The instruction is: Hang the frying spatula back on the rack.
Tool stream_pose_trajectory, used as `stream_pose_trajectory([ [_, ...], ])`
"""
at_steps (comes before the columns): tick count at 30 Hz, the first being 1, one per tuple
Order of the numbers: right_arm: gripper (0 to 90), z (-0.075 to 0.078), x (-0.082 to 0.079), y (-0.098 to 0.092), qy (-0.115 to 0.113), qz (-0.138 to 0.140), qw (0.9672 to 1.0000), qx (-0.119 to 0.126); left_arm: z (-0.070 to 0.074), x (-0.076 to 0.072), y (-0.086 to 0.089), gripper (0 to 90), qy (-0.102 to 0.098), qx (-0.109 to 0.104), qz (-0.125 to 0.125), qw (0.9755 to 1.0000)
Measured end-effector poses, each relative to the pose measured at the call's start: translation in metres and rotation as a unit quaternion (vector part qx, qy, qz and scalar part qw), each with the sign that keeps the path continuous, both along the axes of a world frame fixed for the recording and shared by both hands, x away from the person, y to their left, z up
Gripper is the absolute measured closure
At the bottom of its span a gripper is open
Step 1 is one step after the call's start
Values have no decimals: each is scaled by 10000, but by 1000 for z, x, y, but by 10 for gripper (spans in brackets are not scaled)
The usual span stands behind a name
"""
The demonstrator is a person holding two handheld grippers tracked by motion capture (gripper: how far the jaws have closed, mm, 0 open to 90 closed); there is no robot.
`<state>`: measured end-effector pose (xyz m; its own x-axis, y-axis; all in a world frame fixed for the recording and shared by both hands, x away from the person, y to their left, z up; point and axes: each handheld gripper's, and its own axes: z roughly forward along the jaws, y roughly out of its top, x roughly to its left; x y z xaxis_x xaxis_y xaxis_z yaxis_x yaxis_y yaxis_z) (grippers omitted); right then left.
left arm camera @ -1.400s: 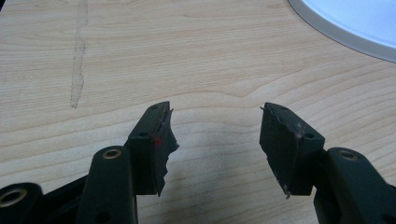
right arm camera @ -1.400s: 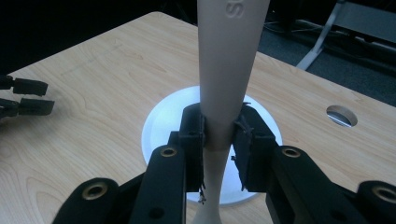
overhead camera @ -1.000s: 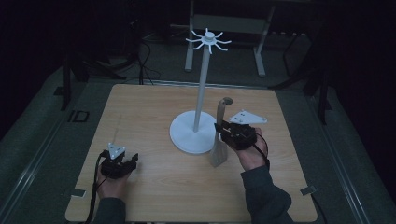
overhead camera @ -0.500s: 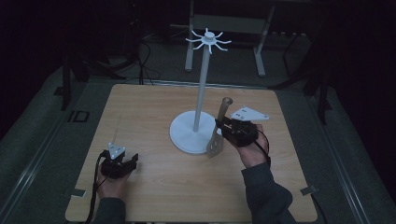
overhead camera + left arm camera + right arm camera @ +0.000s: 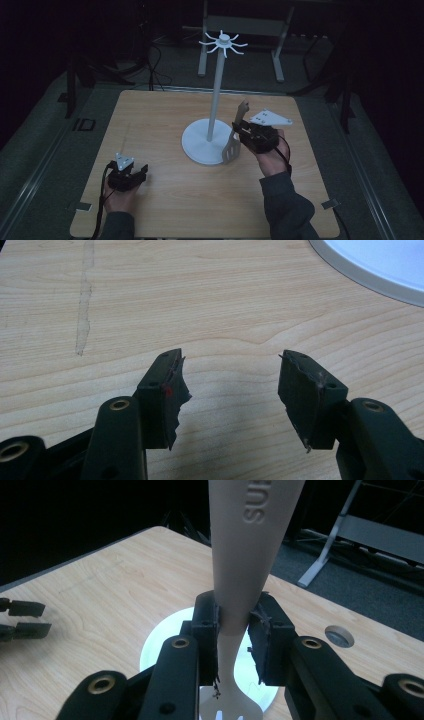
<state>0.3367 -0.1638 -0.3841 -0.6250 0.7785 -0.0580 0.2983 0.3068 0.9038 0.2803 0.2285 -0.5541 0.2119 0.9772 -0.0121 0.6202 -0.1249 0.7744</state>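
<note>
A white stand rises from a round base [image 5: 197,145] near the table's middle, with a thin pole [image 5: 215,95] and a ring of hooks [image 5: 223,42] on top. My right gripper [image 5: 244,132] is just right of the base, shut on the neck of a beige slotted spatula [image 5: 231,149]. The spatula stands almost upright, head down over the base's edge. In the right gripper view both pads clamp the spatula [image 5: 247,545] above the base [image 5: 162,647]. My left gripper [image 5: 136,175] rests open on the wood at the front left, its jaws [image 5: 230,372] bare.
The wooden table [image 5: 160,115] has dark carpet around it. A grey metal frame [image 5: 240,25] and cables lie on the floor behind. A round grommet [image 5: 339,636] sits in the tabletop. The base's rim [image 5: 370,270] lies ahead of the left gripper.
My right gripper has lifted the spatula slightly, so its head now hangs a little higher by the base. The left gripper has stayed put.
</note>
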Motion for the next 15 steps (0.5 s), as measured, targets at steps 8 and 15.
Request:
stream_pose_trajectory([
  [8, 745, 6, 2, -2, -96, 1, 9999, 104, 0, 0, 0, 440, 1, -10, 5, 10000],
  [15, 745, 13, 4, -4, -183, -14, 9996, 203, 0, 0, 0, 439, -5, -6, 9, 10000],
])
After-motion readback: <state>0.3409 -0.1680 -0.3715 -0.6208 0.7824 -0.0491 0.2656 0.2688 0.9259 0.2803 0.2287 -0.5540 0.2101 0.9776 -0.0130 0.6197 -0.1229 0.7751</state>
